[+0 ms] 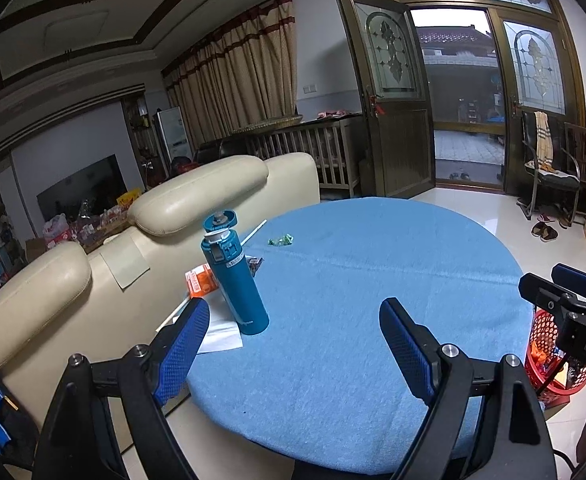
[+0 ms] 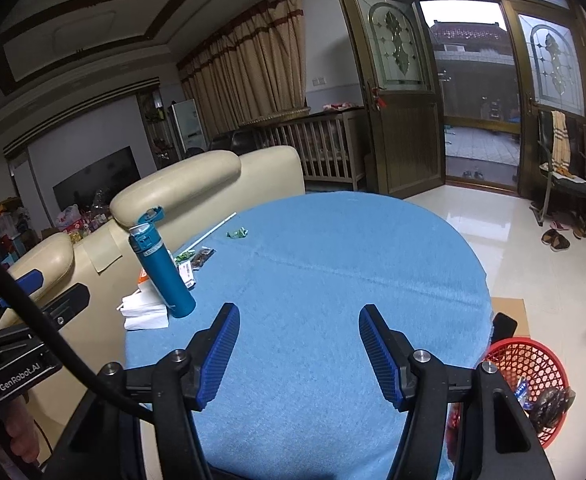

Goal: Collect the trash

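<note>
A round table with a blue cloth (image 1: 373,280) (image 2: 333,272) holds trash along its left side. A crumpled green wrapper (image 1: 280,240) (image 2: 237,233) lies far left. A white straw (image 1: 253,232) (image 2: 219,224), dark snack wrappers (image 2: 201,258), an orange carton (image 1: 201,282) and white folded paper (image 1: 223,334) (image 2: 145,312) lie around a teal bottle (image 1: 235,280) (image 2: 165,276). A red mesh basket (image 1: 553,356) (image 2: 529,384) with trash stands on the floor at the right. My left gripper (image 1: 295,344) and right gripper (image 2: 299,346) are both open and empty over the near cloth.
A cream sofa (image 1: 173,216) (image 2: 173,184) backs against the table's left side. A chair (image 1: 549,168) and slippers (image 1: 545,232) stand by the open door (image 1: 465,100). Cardboard (image 2: 509,316) lies on the tiled floor beside the basket.
</note>
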